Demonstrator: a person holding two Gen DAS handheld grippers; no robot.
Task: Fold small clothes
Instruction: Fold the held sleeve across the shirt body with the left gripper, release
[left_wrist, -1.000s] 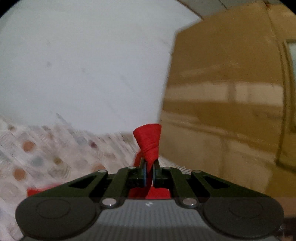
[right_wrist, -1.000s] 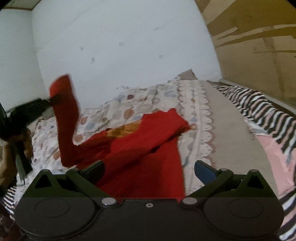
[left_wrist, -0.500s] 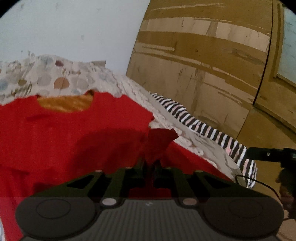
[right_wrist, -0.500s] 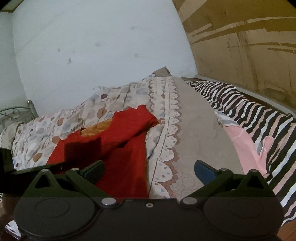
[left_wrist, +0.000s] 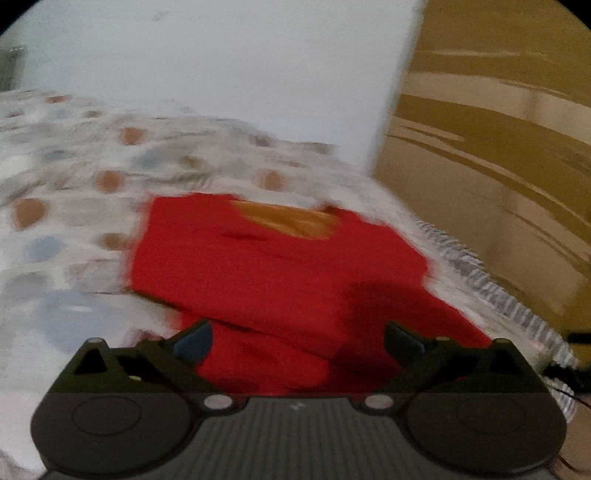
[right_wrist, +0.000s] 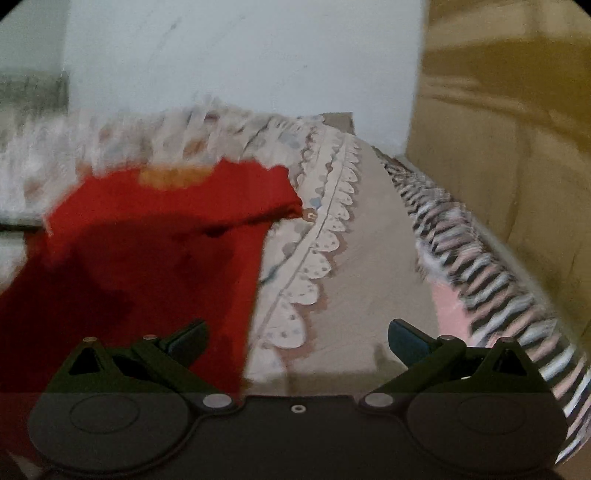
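Left wrist view: your left gripper (left_wrist: 297, 338) hangs over the near edge of the red shirt (left_wrist: 273, 266) on the patterned bedspread (left_wrist: 74, 192), jaws opening wide, pinching nothing.

Right wrist view: your right gripper (right_wrist: 297, 338) stands wide, empty; shirt lies left, striped cloth (right_wrist: 476, 254) right.

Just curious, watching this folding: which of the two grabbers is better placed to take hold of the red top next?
Probably the left gripper: its jaws are opening right over the red top. The right gripper is open mostly over the bedspread.

Both wrist views low, close over bed, sharing red garment (left_wrist: 280, 266).
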